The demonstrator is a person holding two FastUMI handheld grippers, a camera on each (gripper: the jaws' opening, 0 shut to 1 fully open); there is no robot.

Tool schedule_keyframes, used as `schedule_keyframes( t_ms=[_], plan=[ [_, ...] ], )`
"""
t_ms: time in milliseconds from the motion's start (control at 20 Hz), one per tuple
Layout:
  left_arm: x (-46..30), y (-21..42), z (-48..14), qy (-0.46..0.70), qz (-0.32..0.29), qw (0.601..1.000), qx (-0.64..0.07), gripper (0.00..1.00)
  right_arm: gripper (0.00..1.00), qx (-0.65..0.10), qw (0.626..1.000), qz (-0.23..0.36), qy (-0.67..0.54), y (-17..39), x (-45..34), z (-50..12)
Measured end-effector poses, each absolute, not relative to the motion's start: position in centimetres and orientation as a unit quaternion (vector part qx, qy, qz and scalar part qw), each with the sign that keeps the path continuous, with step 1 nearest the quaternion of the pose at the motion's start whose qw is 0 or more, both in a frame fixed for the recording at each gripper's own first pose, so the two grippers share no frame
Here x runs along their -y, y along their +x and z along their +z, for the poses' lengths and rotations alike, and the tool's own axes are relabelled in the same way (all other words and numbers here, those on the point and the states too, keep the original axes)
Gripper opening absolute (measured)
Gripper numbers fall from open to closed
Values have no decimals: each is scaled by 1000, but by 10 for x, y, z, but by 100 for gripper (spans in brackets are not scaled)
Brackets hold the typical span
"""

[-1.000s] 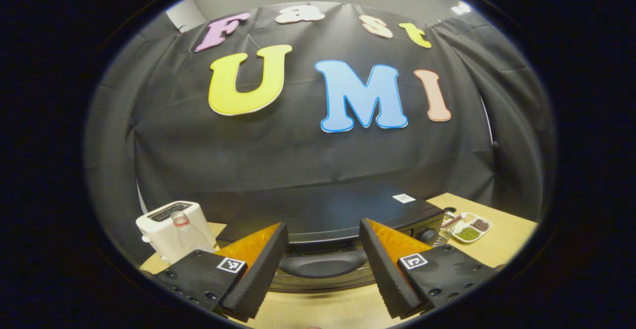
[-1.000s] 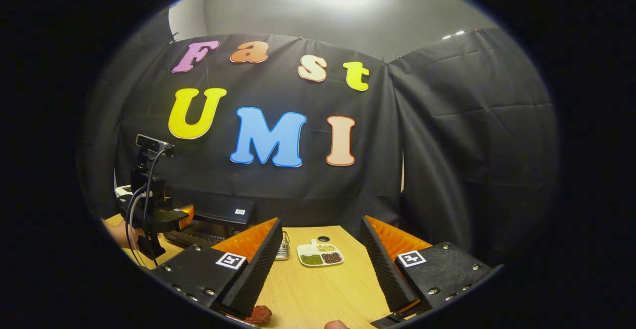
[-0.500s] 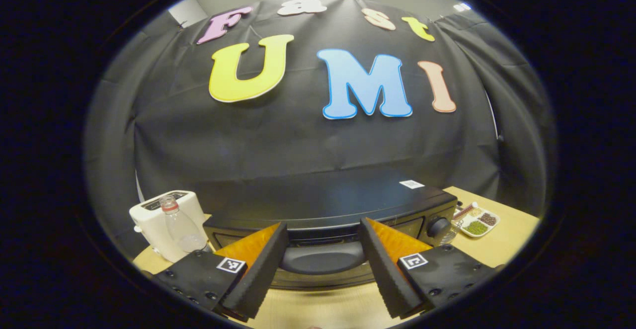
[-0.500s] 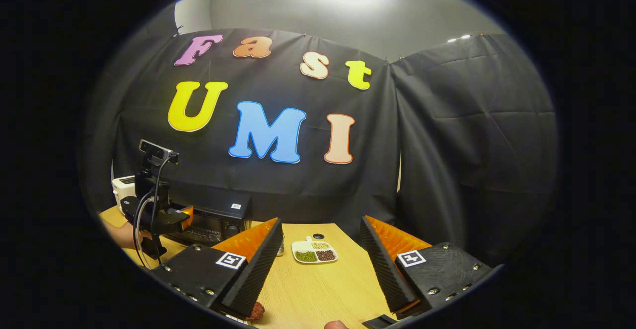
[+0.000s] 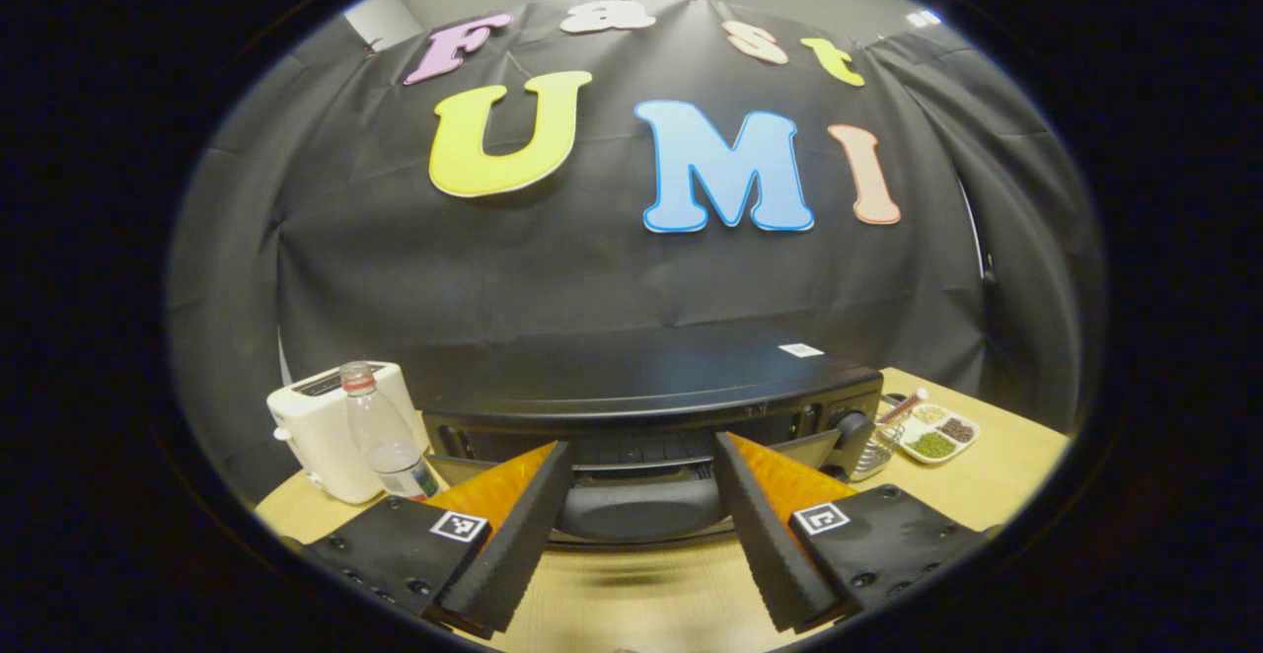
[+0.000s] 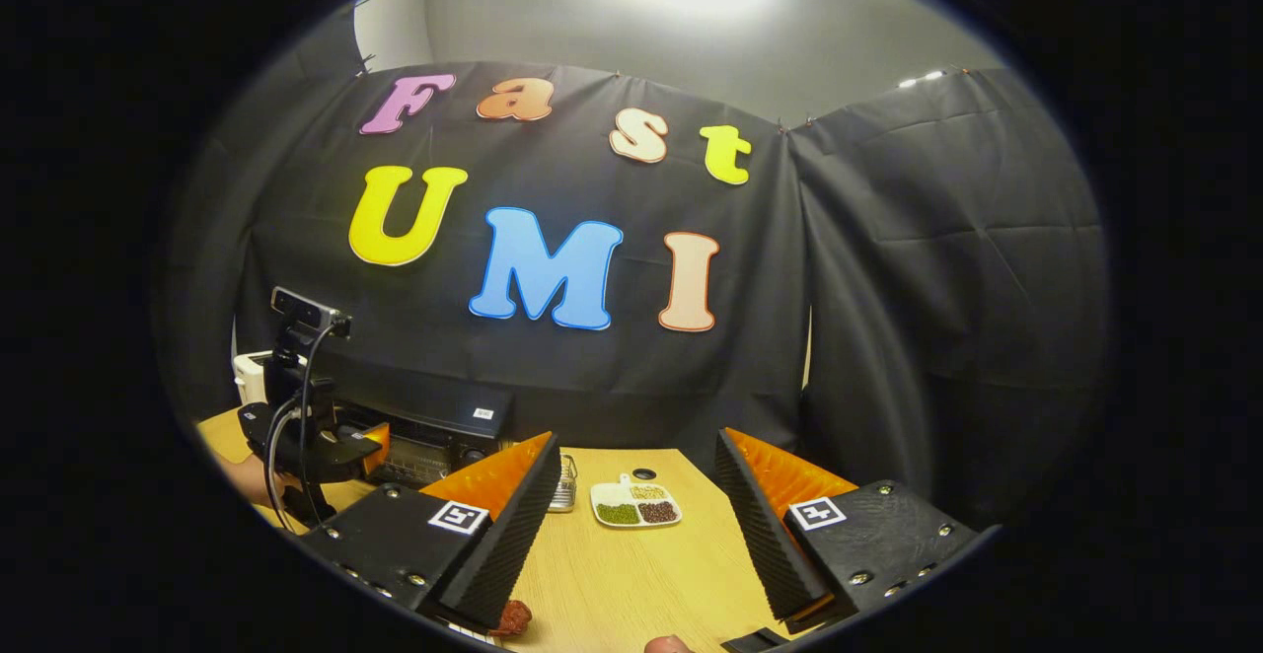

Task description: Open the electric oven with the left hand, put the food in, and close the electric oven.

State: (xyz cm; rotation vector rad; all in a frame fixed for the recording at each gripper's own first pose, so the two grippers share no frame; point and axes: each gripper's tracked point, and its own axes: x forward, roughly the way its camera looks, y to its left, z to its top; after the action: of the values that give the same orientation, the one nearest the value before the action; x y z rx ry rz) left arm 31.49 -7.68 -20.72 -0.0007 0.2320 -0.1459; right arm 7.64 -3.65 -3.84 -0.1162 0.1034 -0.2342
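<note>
Oven (image 5: 641,387), one of them, black, sits at the back of the tabletop (image 5: 987,480) against the cloth wall, dead ahead at twelve o'clock from the left hand-held gripper (image 5: 641,525). Its door (image 5: 631,475) is tipped partly open at the top, with a dark gap and rack bars showing behind it. The door's handle (image 5: 639,507) lies between that gripper's two fingers, which stand apart on either side of it; whether they touch it I cannot tell. One knob (image 5: 849,428) sits at the oven's right end.

At about ten o'clock from the left gripper stand one white toaster (image 5: 321,431) and, just in front of it, one clear bottle (image 5: 380,436) with a red band at its neck. At about two o'clock there is one white divided dish (image 5: 937,433) holding three small heaps, one green, one dark and one pale, and beside it something of wire (image 5: 873,451), too small to make out.

In the right gripper view, the right hand-held gripper (image 6: 636,525) hangs over the bare wood with its two fingers wide apart and nothing between them. One reddish-brown piece of food (image 6: 513,617) lies on the tabletop at the tip of its left finger. The dish (image 6: 635,505) lies at twelve o'clock, well off. At ten o'clock the left gripper (image 6: 373,436) shows at the oven (image 6: 434,426), with a hand (image 6: 247,480) behind it.
</note>
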Motion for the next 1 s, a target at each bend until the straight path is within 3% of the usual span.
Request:
schedule_keyframes(
  t_ms=[100, 200, 250, 350, 400, 450, 500, 650, 700, 900, 1000],
  plan=[
    [76, 307, -209, 3, -72, 990, -120, 97, 95, -53, 991, -112, -55, 76, 36, -39],
    [77, 297, -214, 5, -72, 989, -127, 91, 95, -52, 991, -108, -53, 75, 37, -38],
    [76, 292, -216, 7, -71, 989, -130, 97, 95, -51, 992, -105, -53, 75, 36, -38],
    [76, 282, -221, 12, -71, 988, -137, 97, 95, -50, 992, -100, -54, 73, 36, -38],
    [76, 276, -223, 13, -70, 987, -141, 91, 95, -51, 992, -97, -54, 72, 36, -39],
    [76, 271, -228, 14, -69, 987, -147, 91, 95, -52, 993, -95, -53, 72, 37, -39],
    [76, 266, -232, 16, -67, 986, -152, 97, 95, -52, 993, -93, -52, 71, 38, -39],
    [77, 253, -242, 22, -65, 984, -166, 97, 95, -53, 993, -90, -49, 68, 40, -40],
    [77, 250, -245, 23, -65, 983, -169, 91, 95, -55, 993, -88, -49, 67, 41, -41],
    [77, 240, -255, 31, -61, 982, -177, 100, 95, -57, 994, -84, -48, 64, 43, -41],
    [78, 236, -260, 28, -59, 981, -183, 100, 95, -58, 993, -85, -51, 63, 46, -41]
  ],
)
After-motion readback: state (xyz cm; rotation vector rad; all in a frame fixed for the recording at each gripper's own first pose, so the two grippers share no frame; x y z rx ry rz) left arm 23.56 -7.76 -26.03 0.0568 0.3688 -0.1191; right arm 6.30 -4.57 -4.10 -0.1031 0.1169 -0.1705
